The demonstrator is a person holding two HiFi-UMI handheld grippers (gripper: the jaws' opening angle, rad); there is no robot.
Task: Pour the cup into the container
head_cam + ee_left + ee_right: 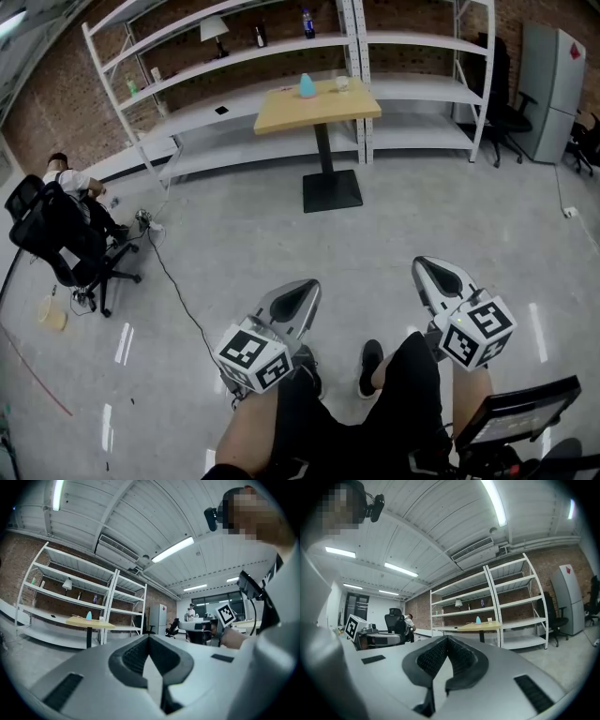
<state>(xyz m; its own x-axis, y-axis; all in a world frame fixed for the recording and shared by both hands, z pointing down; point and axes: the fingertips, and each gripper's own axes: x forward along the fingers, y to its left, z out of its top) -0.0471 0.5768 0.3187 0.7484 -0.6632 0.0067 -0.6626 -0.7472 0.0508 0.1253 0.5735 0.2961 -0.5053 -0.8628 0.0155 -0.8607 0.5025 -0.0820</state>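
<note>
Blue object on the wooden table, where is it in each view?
Head view: blue object top centre, on the wooden table.
Left gripper view: left of centre.
Right gripper view: right of centre.
Shared landmark: white shelving behind it.

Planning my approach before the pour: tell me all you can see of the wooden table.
The table has a square, pale wood-look top on one black post with a flat black square base. It stands upright on the grey floor, just before the white shelving. On it sit a light-blue container and a small pale cup, apart.
</note>
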